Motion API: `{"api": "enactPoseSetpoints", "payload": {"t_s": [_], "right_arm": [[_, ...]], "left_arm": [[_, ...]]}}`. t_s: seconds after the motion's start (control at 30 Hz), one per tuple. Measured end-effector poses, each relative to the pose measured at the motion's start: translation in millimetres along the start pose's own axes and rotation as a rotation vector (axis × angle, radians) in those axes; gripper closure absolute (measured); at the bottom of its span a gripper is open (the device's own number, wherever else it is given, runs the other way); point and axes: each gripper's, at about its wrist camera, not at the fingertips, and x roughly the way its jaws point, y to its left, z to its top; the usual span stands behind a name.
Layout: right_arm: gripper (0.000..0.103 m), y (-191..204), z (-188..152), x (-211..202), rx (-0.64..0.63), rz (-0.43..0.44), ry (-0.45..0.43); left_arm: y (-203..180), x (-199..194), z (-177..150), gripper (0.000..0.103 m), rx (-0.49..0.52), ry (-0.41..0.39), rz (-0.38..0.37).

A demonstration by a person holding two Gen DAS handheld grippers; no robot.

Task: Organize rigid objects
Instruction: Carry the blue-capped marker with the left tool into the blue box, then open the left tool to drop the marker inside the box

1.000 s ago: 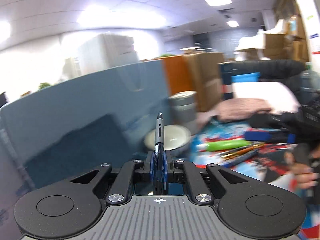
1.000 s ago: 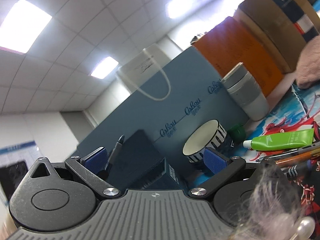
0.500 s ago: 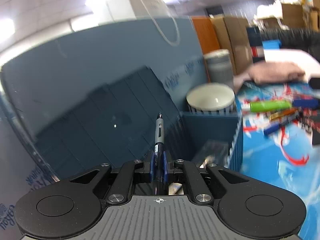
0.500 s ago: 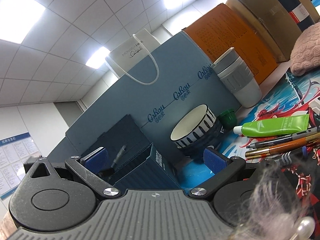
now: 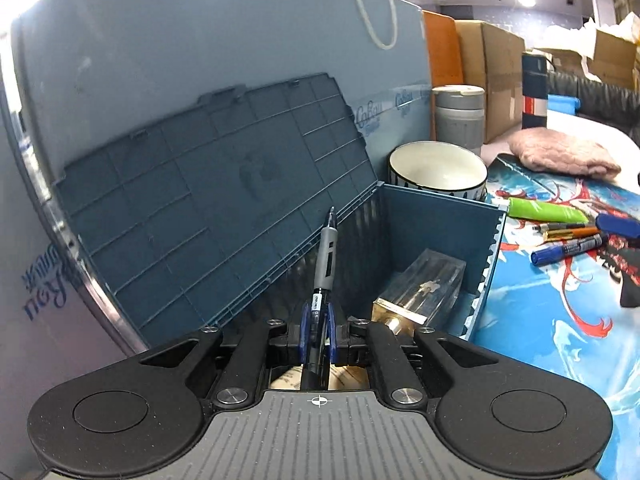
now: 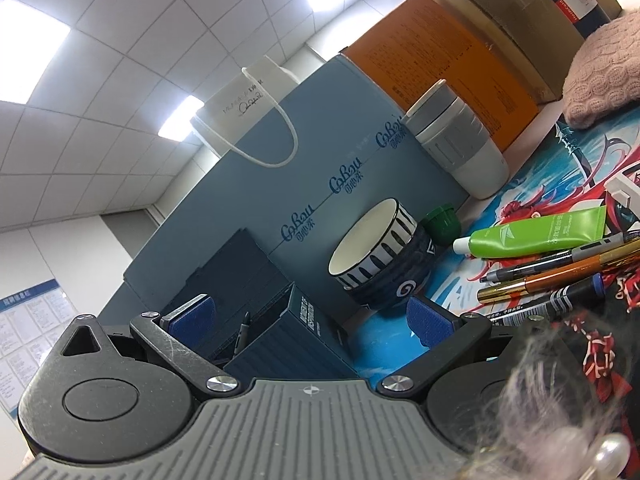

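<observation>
My left gripper (image 5: 317, 330) is shut on a grey-grip pen (image 5: 325, 262), whose tip points up toward the raised lid (image 5: 208, 200) of a dark blue storage box (image 5: 436, 222). The pen hangs over the open box, above a clear rectangular bottle (image 5: 424, 286) with a gold cap lying inside. In the right wrist view the same box (image 6: 292, 336) stands low in front, with the pen (image 6: 242, 332) poking out over it. My right gripper (image 6: 310, 314) is open with nothing between its blue pads (image 6: 424, 318).
A striped bowl (image 6: 376, 256) and a grey canister (image 6: 456, 140) stand behind the box. On the printed mat (image 5: 560, 320) lie a green tube (image 6: 536, 234) and several pens (image 6: 560, 268). A tall blue paper bag (image 5: 200, 60) and cardboard boxes (image 6: 440, 60) wall the far side.
My left gripper has moved left and down with the pen, from above the bowl to over the open box. The right gripper has stayed almost still.
</observation>
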Motion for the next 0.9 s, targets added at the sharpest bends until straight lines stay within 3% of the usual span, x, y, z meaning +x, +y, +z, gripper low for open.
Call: {"api": "enactPoseSetpoints", "payload": {"t_s": [0.37,0.5,0.63,0.73,0.87,0.9], "right_arm": [[0.0,-2,-1,4,0.002,-0.015,0.021],[0.0,-2,-2,4,0.004,-0.019,0.026],[0.0,-2,-2,4,0.005,-0.023,0.025],[0.0,-3,-1,3,0.011,-0.024,0.023],[0.0,-2,-2,4,0.003,-0.027,0.03],[0.0,-2,-2,4,0.002,-0.029,0.031]], "left_arm": [[5,-4,-5,0.088,-0.16,0.025,0.027],[4,-11,-6,0.066,-0.199,-0.003,-0.014],[1,-13,-3,0.058,-0.247,-0.008,-0.052],[-2,-22,-1,0.045,-0.314,-0.053,-0.034],[-17,-37,7,0.04,-0.374,-0.104,0.007],[-23,-41,10,0.034,-0.377,-0.112,0.016]]}}
